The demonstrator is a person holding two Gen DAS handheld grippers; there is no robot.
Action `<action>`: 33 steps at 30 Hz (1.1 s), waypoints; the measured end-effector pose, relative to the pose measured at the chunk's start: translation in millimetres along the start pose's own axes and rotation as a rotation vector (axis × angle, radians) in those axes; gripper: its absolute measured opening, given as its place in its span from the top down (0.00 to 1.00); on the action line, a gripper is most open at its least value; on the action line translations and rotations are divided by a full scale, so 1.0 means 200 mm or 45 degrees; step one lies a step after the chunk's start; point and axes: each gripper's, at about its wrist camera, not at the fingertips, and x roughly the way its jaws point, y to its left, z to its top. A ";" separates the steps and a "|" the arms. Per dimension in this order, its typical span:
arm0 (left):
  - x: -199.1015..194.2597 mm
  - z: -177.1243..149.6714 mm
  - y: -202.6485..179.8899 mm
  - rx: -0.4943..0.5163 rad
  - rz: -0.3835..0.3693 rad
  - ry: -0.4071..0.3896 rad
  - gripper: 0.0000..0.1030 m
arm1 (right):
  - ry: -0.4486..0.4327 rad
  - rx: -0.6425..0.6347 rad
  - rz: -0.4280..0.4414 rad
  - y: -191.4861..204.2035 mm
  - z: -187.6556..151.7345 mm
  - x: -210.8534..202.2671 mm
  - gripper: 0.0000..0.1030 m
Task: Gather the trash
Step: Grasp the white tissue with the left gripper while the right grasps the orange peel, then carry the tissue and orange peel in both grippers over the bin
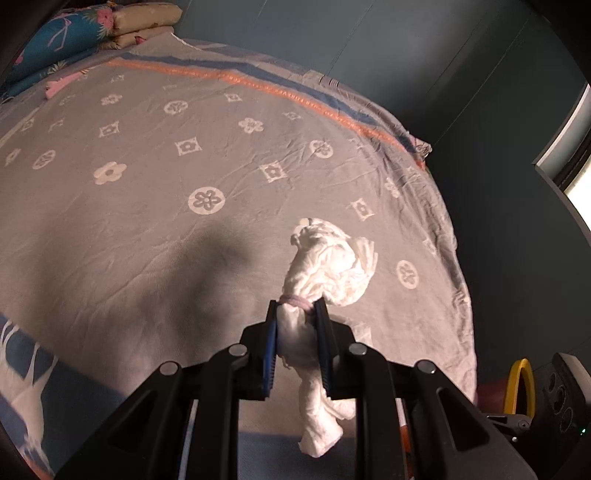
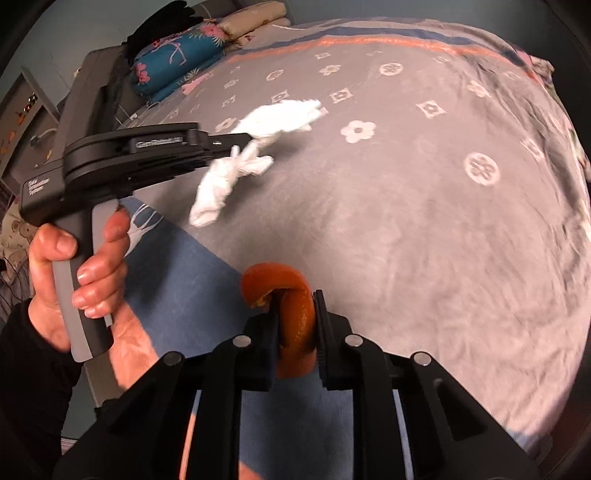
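Above the grey bedspread (image 1: 155, 229), the left gripper (image 1: 298, 314) pinches a crumpled white tissue (image 1: 325, 266). The right gripper (image 2: 293, 314) pinches a curled orange peel (image 2: 291, 295).

This is a bedroom in a home. A bed (image 1: 155, 229) fills most of both views, covered with a grey sheet printed with white flowers and diamonds and edged with an orange and blue stripe (image 1: 258, 86). At 11 o'clock in the left wrist view lies a folded quilt (image 1: 144, 22) beside a teal floral pillow (image 1: 70, 33). Dark teal walls (image 1: 424, 55) stand behind the bed, and a bright window (image 1: 576, 147) shows at 3 o'clock.
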 end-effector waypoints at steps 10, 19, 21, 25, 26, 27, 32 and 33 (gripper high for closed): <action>-0.26 -0.12 -0.37 0.104 -0.063 -0.076 0.83 | -0.237 0.081 -0.036 -0.18 -0.19 -0.60 0.86; -0.32 -0.31 -0.89 0.245 -0.255 -0.078 0.83 | -0.490 0.301 -0.256 -0.50 -0.47 -1.25 0.86; -0.33 -0.36 -1.02 0.288 -0.314 -0.067 0.83 | -0.519 0.376 -0.316 -0.59 -0.52 -1.38 0.86; -0.31 -0.47 -1.26 0.383 -0.408 -0.028 0.83 | -0.574 0.505 -0.386 -0.75 -0.64 -1.55 0.86; -0.30 -0.50 -1.32 0.402 -0.434 -0.011 0.83 | -0.586 0.532 -0.402 -0.78 -0.67 -1.59 0.85; -0.29 -0.52 -1.37 0.420 -0.448 0.002 0.83 | -0.599 0.560 -0.414 -0.83 -0.70 -1.63 0.85; -0.20 -0.67 -1.58 0.500 -0.485 0.069 0.83 | -0.604 0.632 -0.437 -0.95 -0.79 -1.71 0.85; -0.17 -0.71 -1.62 0.515 -0.482 0.084 0.83 | -0.603 0.650 -0.434 -1.00 -0.80 -1.72 0.85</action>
